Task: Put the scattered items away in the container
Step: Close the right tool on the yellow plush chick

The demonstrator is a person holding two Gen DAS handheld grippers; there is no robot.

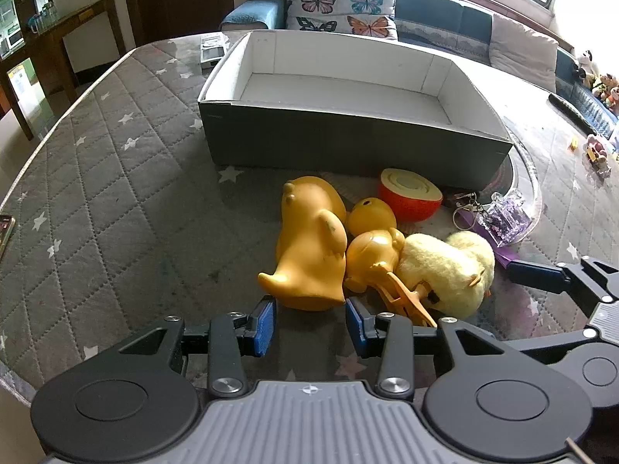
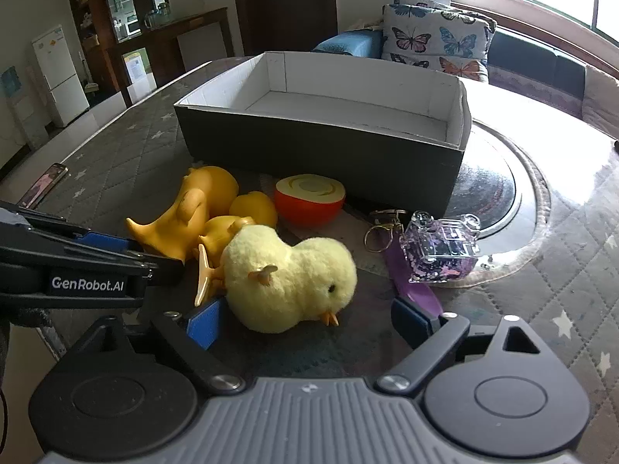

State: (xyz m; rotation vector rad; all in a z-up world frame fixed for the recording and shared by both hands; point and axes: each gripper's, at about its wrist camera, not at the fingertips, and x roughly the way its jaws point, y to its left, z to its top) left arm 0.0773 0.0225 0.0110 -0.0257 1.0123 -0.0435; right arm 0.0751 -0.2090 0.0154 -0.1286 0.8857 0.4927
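Only one readable text: "GenRobot.AI", white letters on the black side of the left gripper [image 2: 116,243], seen in the right wrist view at the left edge. No other legible words or numbers. A small round crosshair mark sits at centre top of the grey ribbed housing in both wrist views, a symbol only, no letters. The phone [image 2: 43,185] on the table's left edge shows a lit screen, content too small to read. Papers on the white fridge [image 2: 58,73] and a poster in the cabinet [image 2: 135,67] in the background are blurred, unreadable. The box [image 2: 321,147] carries a faint mark on its dark outer wall in the left wrist view, illegible.
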